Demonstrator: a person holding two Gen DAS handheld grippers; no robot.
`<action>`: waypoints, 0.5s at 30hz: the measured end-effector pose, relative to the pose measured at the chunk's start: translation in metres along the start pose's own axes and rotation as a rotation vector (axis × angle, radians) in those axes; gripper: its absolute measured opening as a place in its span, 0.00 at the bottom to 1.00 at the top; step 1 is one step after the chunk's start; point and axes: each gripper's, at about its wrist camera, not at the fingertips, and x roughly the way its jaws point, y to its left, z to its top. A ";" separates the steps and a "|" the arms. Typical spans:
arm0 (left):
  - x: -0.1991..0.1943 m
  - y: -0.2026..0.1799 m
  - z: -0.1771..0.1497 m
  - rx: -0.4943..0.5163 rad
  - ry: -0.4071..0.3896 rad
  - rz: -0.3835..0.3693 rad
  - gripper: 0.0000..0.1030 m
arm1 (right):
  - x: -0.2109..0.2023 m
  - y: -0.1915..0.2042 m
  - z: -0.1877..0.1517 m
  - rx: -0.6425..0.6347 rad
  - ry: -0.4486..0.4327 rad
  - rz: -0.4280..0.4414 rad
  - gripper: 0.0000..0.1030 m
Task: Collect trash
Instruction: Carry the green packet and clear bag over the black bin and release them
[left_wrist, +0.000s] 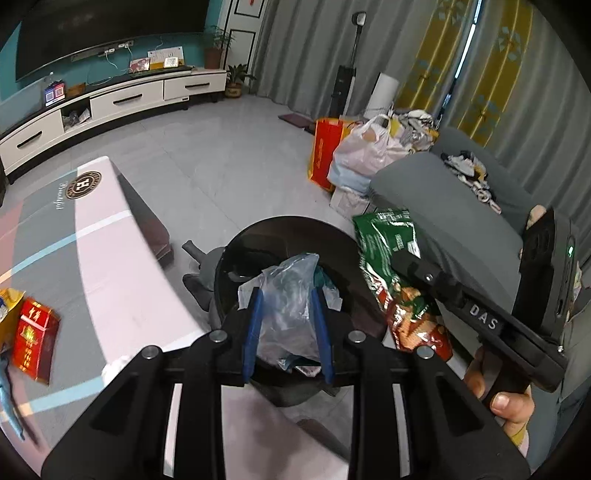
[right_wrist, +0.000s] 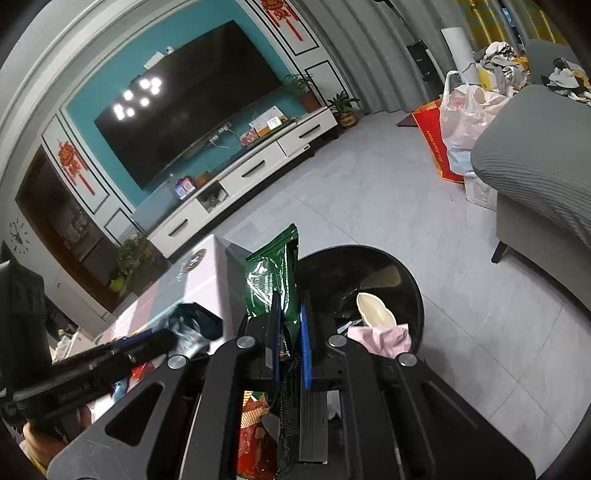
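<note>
Two grippers; the left gripper clamps one crumpled clear plastic bag above the round black bin; the right gripper pinches one green-and-red snack packet at the bin's rim, "DAS" lettered on its body; one red carton lies on the pink-and-grey table; grey tiled floor, wall television.

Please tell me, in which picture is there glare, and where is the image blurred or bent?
Right wrist view: bright lamp reflections glare on the dark television screen; walls bend strongly from fisheye distortion. Left wrist view: the red box and table edge are smeared by motion blur; the clear plastic bag in the left hand-held gripper stays sharp.
</note>
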 end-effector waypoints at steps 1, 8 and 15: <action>0.007 0.000 0.001 0.003 0.009 0.006 0.27 | 0.007 -0.001 0.002 -0.006 0.005 -0.010 0.10; 0.047 0.011 0.005 -0.035 0.057 0.018 0.35 | 0.052 0.003 0.009 -0.045 0.070 -0.043 0.11; 0.051 0.027 -0.001 -0.090 0.060 0.015 0.56 | 0.074 -0.007 0.011 0.010 0.103 -0.055 0.47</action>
